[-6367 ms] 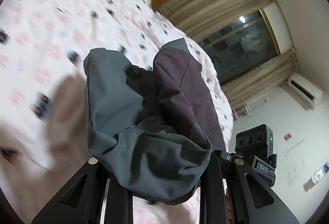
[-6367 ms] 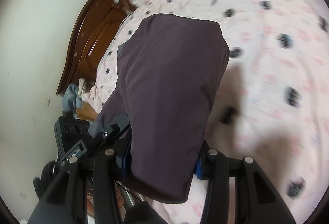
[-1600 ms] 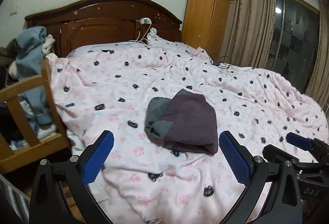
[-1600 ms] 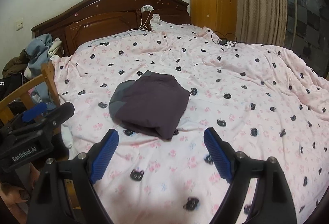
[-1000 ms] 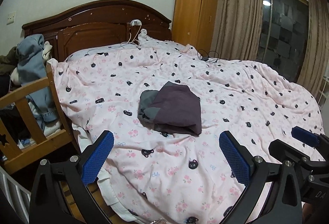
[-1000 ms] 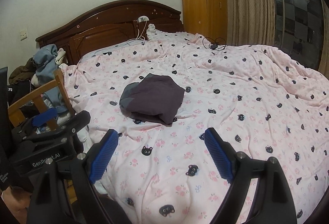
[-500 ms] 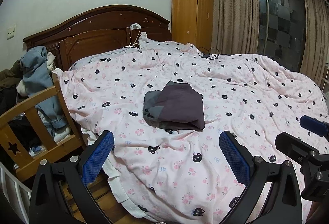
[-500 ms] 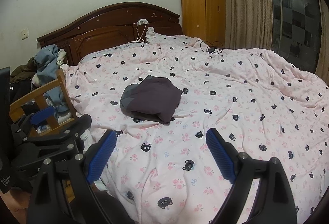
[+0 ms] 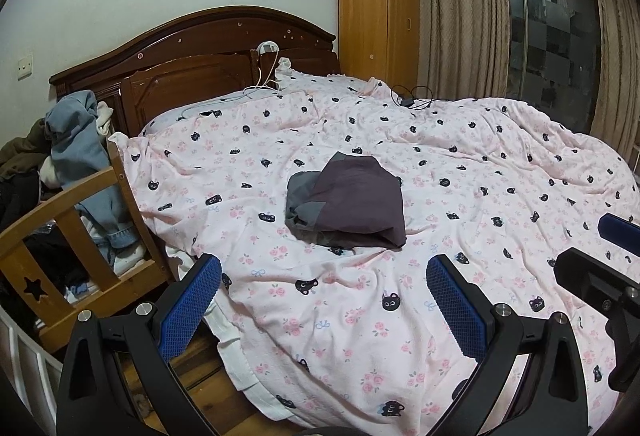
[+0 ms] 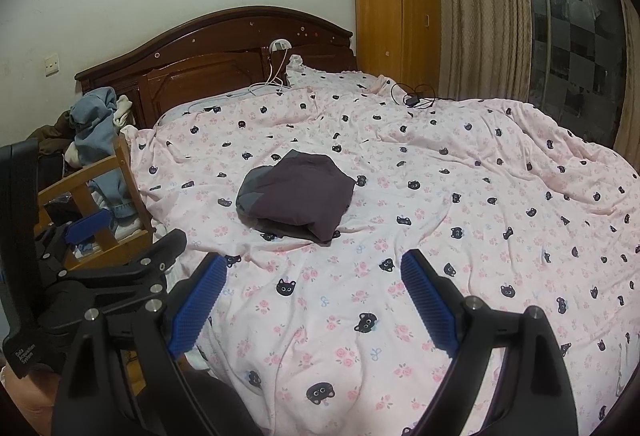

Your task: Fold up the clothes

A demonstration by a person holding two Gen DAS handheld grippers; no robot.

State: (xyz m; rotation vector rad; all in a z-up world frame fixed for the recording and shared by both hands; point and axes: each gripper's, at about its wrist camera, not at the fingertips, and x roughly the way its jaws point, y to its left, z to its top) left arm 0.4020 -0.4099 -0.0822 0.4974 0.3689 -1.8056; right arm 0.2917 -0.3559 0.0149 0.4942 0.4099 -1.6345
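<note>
A folded dark purple and grey garment point(image 9: 348, 202) point(image 10: 298, 198) lies in a compact bundle on the pink cat-print bedspread point(image 9: 460, 172) point(image 10: 460, 172). My left gripper point(image 9: 320, 278) stands open near the bed's front edge, well short of the garment, nothing between its blue pads. My right gripper point(image 10: 314, 272) is open too, empty, and equally far back. In the left wrist view the right gripper shows at the right edge point(image 9: 600, 268); in the right wrist view the left gripper is at the left point(image 10: 120, 260).
A dark wooden headboard point(image 9: 192, 48) stands at the back. A wooden chair point(image 9: 80, 236) heaped with clothes point(image 9: 76, 144) sits left of the bed. An orange wardrobe point(image 9: 376, 16), curtains point(image 9: 460, 4) and a dark window are at right. Charger cables point(image 9: 412, 98) lie on the bedspread.
Both grippers let go of the garment, which now lies folded on the bed. They have drawn back from it and over the last second have hardly moved.
</note>
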